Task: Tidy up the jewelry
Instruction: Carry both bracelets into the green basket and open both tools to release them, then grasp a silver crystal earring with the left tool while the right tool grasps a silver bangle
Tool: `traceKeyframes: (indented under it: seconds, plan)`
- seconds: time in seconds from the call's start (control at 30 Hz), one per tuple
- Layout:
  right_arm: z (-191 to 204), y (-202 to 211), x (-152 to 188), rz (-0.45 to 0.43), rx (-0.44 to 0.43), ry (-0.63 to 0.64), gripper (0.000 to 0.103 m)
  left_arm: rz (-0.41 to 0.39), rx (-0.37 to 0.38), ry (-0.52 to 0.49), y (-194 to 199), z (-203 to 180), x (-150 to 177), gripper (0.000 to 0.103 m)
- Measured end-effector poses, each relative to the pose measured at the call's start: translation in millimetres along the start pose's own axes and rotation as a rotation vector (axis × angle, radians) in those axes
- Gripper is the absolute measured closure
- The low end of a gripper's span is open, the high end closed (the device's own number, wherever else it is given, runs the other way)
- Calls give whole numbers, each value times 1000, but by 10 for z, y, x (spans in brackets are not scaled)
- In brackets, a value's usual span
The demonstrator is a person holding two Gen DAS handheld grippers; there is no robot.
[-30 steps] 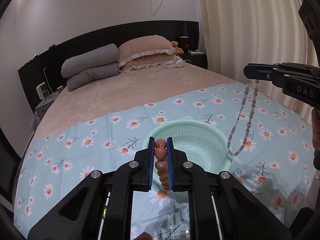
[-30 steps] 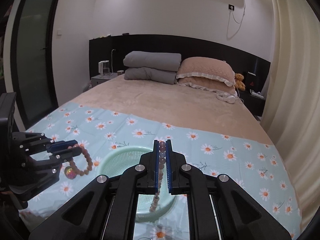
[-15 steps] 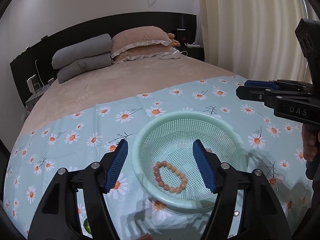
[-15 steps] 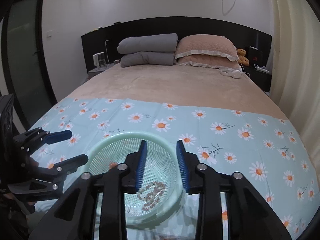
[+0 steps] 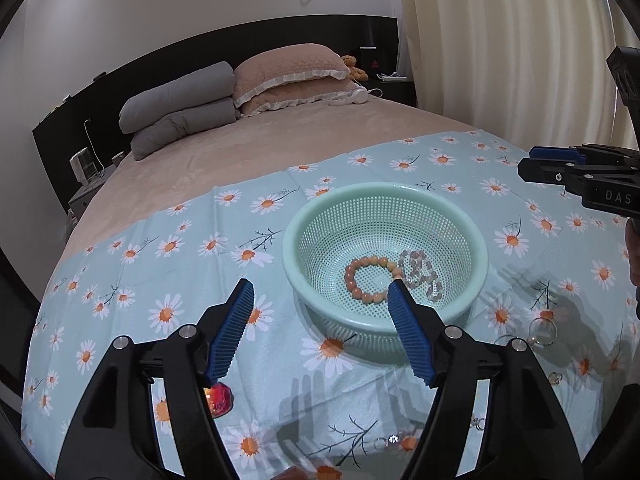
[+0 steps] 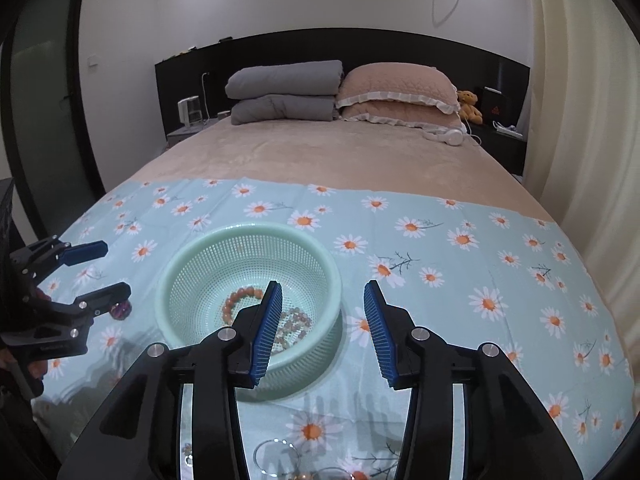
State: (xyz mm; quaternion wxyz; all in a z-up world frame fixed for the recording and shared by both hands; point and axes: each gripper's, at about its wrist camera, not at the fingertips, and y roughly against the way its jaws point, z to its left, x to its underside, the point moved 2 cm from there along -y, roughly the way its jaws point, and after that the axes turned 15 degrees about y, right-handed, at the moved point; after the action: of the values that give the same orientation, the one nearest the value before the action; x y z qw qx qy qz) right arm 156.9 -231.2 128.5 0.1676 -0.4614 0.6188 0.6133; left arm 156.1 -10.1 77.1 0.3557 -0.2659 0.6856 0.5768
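Note:
A mint green mesh basket (image 5: 384,204) (image 6: 192,254) sits on the daisy cloth. Inside lie an orange bead bracelet (image 5: 354,280) (image 6: 240,295) and a pale grey-pink bead necklace (image 5: 420,272) (image 6: 296,320). My left gripper (image 5: 320,292) (image 6: 110,270) is open and empty, left of the basket. My right gripper (image 6: 322,292) (image 5: 524,168) is open and empty, at the basket's right front. A red-purple bead (image 5: 219,396) (image 6: 121,309) lies on the cloth by the left gripper. Clear rings (image 5: 542,330) (image 6: 276,456) and small pieces (image 5: 394,440) lie near the front edge.
The daisy cloth (image 6: 440,248) covers the foot of a beige bed (image 6: 340,152). Grey and pink pillows (image 6: 340,92), white headphones (image 6: 450,136) and a teddy bear (image 6: 468,105) are at the headboard. Curtains (image 6: 592,120) hang on the right.
Both grippers opened and dropped their beads into the basket: the orange bracelet from the left, the grey-pink necklace from the right. Both have since pulled back, jaws wider.

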Motion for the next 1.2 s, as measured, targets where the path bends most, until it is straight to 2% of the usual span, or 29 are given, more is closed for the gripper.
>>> traceKeyframes:
  seconds: [0.3,0.6,0.93,1.2]
  plan:
    - [97,168,424,65,5,-30,63,40,-18,28,123,-22,488,30]
    - [163,130,978,160,4,-79,63,94,-19,45,79,-27,865,30]
    - [194,-27,1340,241,18,-105,63,148,-17,71,-80,-16,1074,30]
    - [171,-168,1497,288,12,-120,63,178,-16,75,-192,-11,1146,30]
